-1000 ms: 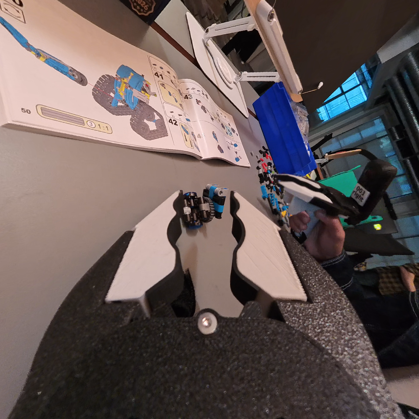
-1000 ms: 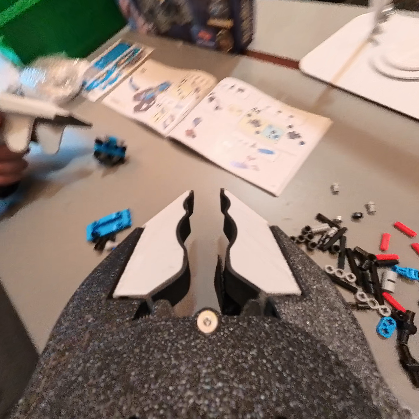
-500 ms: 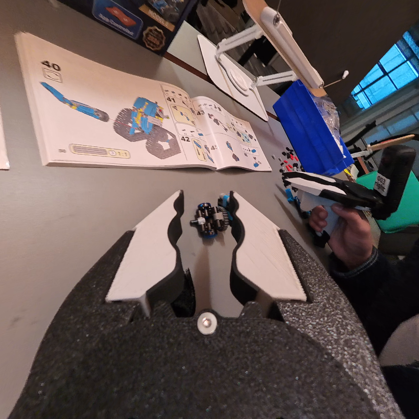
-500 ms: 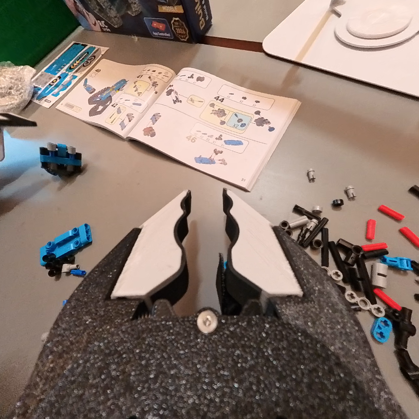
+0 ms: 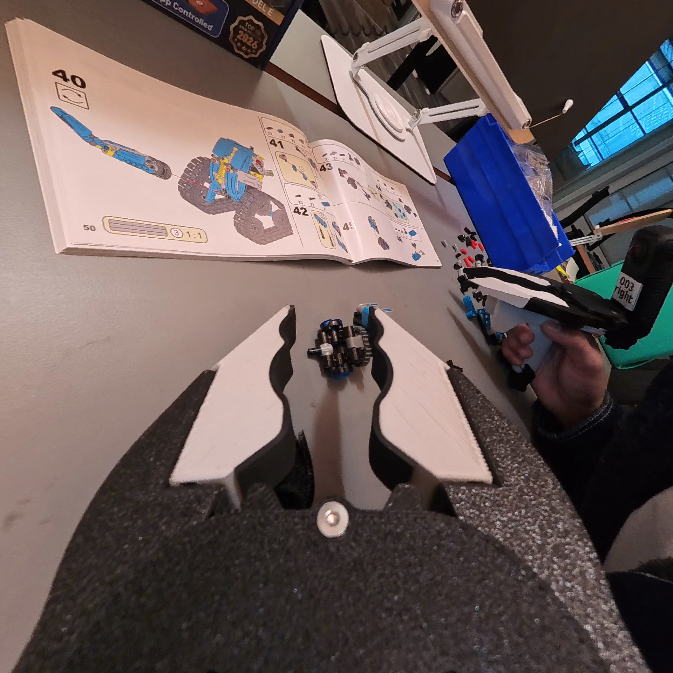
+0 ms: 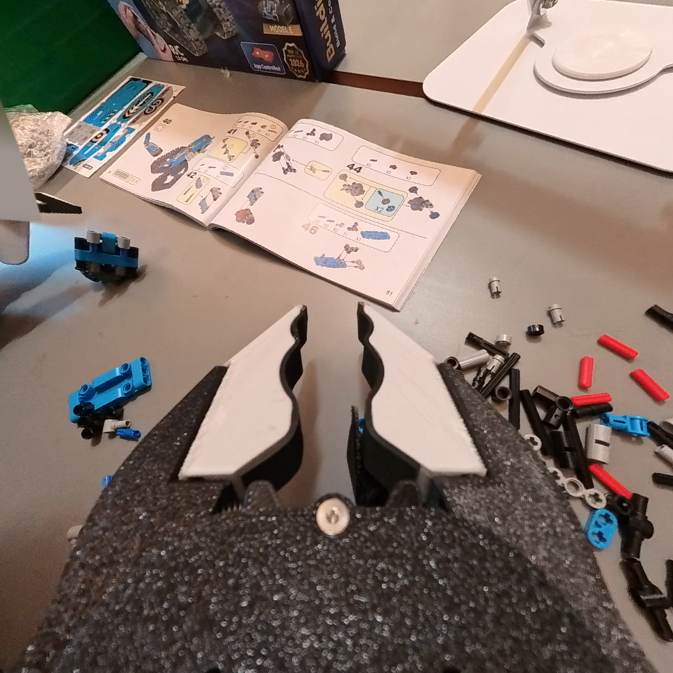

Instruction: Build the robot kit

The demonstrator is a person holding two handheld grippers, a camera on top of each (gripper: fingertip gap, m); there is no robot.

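Observation:
A small black, grey and blue brick assembly (image 5: 340, 346) with gear wheels lies on the grey table (image 5: 109, 327). It sits between the tips of my open left gripper (image 5: 333, 313), close to the right finger (image 5: 411, 393); I cannot tell if they touch. The same assembly (image 6: 105, 255) shows at the left of the right wrist view. My right gripper (image 6: 331, 317) is open and empty above bare table, before the open instruction booklet (image 6: 291, 196). A hand (image 5: 561, 368) holds the right gripper, seen at the right of the left wrist view.
Loose black, red, grey and blue pieces (image 6: 568, 411) lie scattered right of my right gripper. A blue plate with small pins (image 6: 109, 389) lies to its left. A dark product box (image 6: 233, 32), a sticker sheet (image 6: 116, 116), a white stand base (image 6: 568, 83) and a blue bin (image 5: 506, 196) stand farther back. One gripper's finger ends stand about 25 centimeters off the other's.
My left gripper has moved in on the assembly, which now sits between its fingertips. My right gripper has swung right toward the booklet and opened a little wider.

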